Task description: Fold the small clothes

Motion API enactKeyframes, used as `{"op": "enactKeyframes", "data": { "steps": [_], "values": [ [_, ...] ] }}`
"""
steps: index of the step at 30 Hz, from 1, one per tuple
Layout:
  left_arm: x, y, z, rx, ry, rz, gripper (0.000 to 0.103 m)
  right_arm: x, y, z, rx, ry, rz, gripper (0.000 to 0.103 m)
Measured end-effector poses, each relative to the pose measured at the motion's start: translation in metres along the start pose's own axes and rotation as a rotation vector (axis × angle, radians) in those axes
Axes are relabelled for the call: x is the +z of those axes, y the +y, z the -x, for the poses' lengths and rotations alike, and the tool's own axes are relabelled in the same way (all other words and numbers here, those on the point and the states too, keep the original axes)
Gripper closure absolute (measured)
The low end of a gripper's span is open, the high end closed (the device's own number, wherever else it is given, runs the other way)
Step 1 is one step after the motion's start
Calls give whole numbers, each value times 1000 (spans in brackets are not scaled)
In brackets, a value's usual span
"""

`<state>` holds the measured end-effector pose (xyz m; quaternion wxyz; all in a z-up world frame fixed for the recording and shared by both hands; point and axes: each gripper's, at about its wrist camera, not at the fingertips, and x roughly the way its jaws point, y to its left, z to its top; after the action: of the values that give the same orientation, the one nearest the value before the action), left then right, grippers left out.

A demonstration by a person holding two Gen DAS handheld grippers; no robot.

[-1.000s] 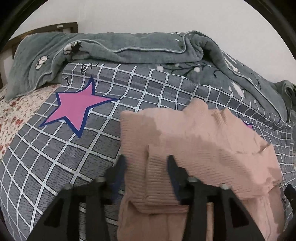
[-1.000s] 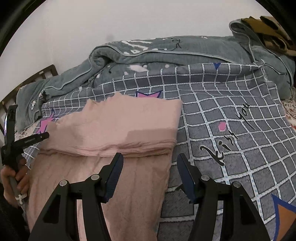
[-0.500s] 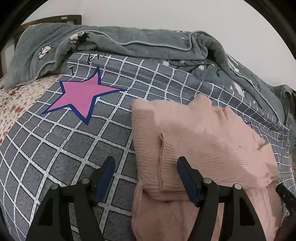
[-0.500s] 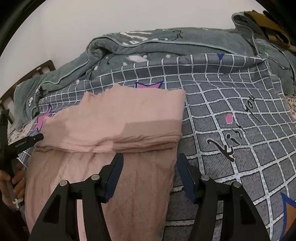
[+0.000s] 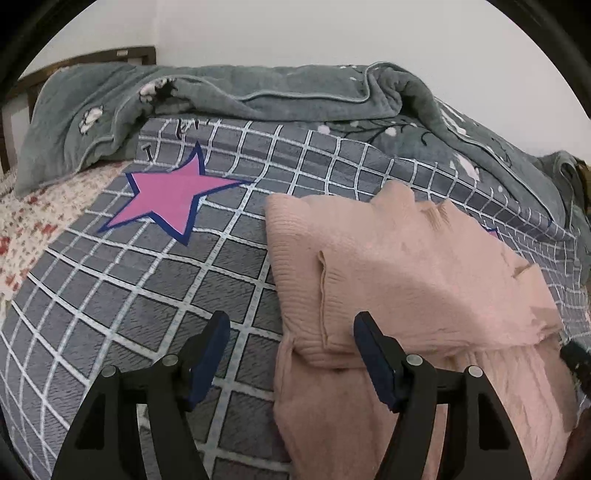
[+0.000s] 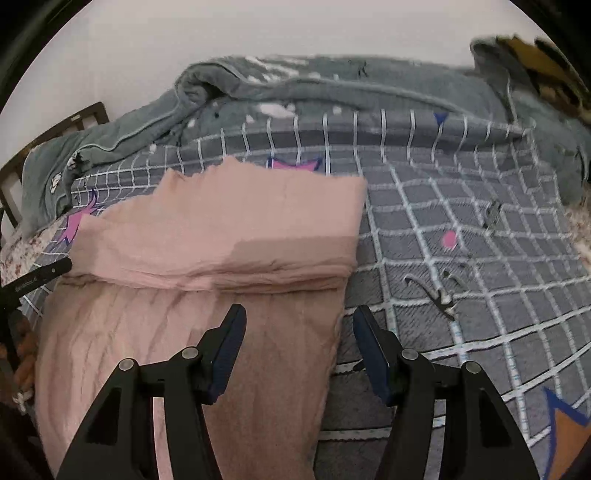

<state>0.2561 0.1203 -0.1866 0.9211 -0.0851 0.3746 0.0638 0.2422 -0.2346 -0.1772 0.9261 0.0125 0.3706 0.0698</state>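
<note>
1. A pink knit sweater (image 5: pixel 406 280) lies on a bed, on a grey checked blanket (image 5: pixel 155 295) with white grid lines and a pink star (image 5: pixel 173 199) printed on it.
2. The sweater's far part is folded back over the rest, so a doubled band runs across it; the fold edge (image 6: pixel 221 280) shows plainly in the right wrist view.
3. A ribbed cuff or hem (image 5: pixel 325 343) lies on top at the sweater's left side, near the left gripper.
4. The left gripper (image 5: pixel 291 354) hangs over the sweater's left edge. Its jaws have just been opening and now stand spread; the left finger (image 5: pixel 210 350) is over bare blanket, the right finger (image 5: pixel 373 354) over the knit. The cuff lies between them, but the pads do not press on it.
5. The right gripper (image 6: pixel 299 347) is spread as well, pinching nothing. Its left finger (image 6: pixel 229 343) is over the near part of the sweater, its right finger (image 6: pixel 369 347) over the blanket just past the sweater's right edge.
6. A rumpled grey-green quilt (image 5: pixel 280 92) is heaped along the far edge of the bed against a pale wall (image 5: pixel 332 33).
7. A floral sheet (image 5: pixel 26 221) shows at the bed's left side, with a dark wooden headboard (image 5: pixel 92 59) behind it.
8. In the right wrist view, a hand (image 6: pixel 24 354) holds the other gripper's handle at the left edge.
</note>
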Motion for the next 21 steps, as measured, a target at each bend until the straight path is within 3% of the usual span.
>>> {"op": "enactKeyframes", "data": {
  "steps": [4,10,15,21],
  "values": [
    [-4,0,16,29,-47,-29,35,3,7,20,-4,-47,57,44],
    [-12,3,45,-11,-76,-18,35,2,8,59,33,-122,37,44],
    [-34,5,78,-139,-106,22,35,-28,0,87,86,-142,-11,44],
    [-89,8,114,-160,-124,40,35,-72,-3,113,100,-128,-37,44]
  ]
}}
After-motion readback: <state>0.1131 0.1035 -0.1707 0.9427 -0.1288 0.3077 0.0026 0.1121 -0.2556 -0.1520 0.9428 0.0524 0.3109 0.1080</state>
